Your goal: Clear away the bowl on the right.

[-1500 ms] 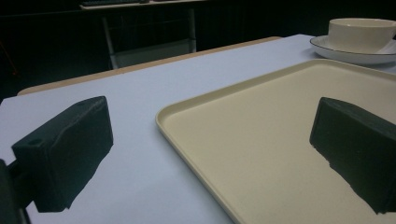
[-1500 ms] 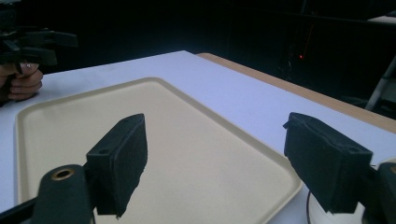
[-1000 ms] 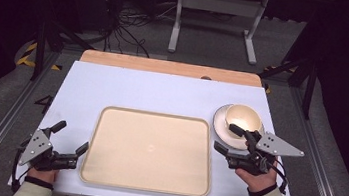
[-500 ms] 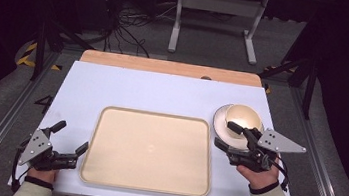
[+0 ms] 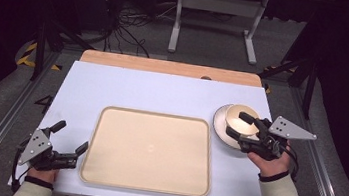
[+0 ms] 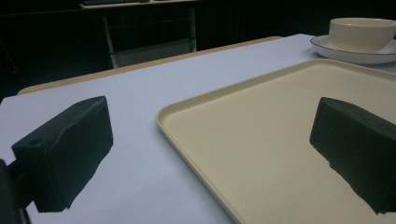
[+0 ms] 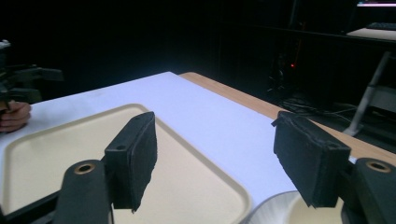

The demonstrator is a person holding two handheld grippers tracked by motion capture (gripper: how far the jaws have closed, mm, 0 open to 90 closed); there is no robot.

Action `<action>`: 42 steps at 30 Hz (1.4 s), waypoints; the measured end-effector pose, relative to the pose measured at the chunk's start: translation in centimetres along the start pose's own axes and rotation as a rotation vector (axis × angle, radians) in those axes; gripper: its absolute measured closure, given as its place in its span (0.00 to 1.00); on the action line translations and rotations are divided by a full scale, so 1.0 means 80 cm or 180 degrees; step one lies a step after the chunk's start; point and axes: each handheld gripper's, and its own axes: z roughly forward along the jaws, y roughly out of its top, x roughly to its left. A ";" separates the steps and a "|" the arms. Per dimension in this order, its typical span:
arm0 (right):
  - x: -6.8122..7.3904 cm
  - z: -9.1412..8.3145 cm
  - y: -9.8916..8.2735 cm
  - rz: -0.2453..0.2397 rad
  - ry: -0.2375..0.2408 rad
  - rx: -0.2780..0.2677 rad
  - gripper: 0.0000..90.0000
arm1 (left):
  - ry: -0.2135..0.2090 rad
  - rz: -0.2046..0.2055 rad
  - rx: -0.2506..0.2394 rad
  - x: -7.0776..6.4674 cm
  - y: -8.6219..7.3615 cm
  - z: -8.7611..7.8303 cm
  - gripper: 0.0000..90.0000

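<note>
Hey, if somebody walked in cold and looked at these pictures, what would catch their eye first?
Probably the big cream tray, lying bare in the middle of the white table. Next, the pale bowl on its plate to the tray's right, where the right tongs hover open at the bowl. The left tongs wait open off the tray's near left corner.

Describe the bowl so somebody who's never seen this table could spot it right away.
Start at the white table and find the large beige tray in its middle. Just off the tray's far right corner sits a round saucer; the cream bowl stands on it, under the open right tongs. It is the only deep, round dish there.
</note>
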 end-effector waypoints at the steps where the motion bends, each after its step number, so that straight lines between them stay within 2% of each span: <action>1: -0.009 -0.002 0.000 0.0003 -0.0041 0.0001 0.34 | 0.0005 0.0001 0.0000 0.000 0.000 0.000 0.00; 3: -0.013 -0.003 0.001 0.0008 -0.0051 -0.0003 0.34 | 0.0002 0.0001 0.0000 0.000 0.000 0.000 0.00; 8: -0.035 -0.007 0.003 0.0068 -0.0133 -0.0009 0.34 | 0.0006 -0.0003 0.0003 0.000 0.000 0.000 0.00; 15: -0.052 -0.009 0.008 0.0035 -0.0201 0.0016 0.33 | 0.0003 -0.0002 0.0004 -0.001 0.000 0.000 0.00; 17: -0.063 -0.009 0.010 0.0020 -0.0256 0.0075 0.32 | 0.0003 -0.0002 0.0003 -0.001 0.000 0.000 0.00; 21: -0.072 -0.010 0.012 -0.0002 -0.0312 0.0124 0.33 | 0.0001 0.0000 0.0006 -0.001 0.000 0.000 0.00; 26: -0.089 -0.010 0.011 0.0048 -0.0438 0.0173 0.33 | -0.0002 0.0001 0.0007 -0.001 0.000 0.000 0.00; 29: -0.096 -0.009 0.011 0.0103 -0.0466 0.0210 0.34 | -0.0003 0.0002 0.0008 -0.001 0.000 0.001 0.00; 35: -0.109 -0.006 0.012 0.0120 -0.0517 0.0271 0.34 | -0.0004 0.0003 0.0005 -0.001 0.000 0.001 0.00; 42: -0.122 0.000 0.011 0.0228 -0.0579 0.0492 0.35 | -0.0001 0.0006 0.0001 -0.001 0.000 0.001 0.00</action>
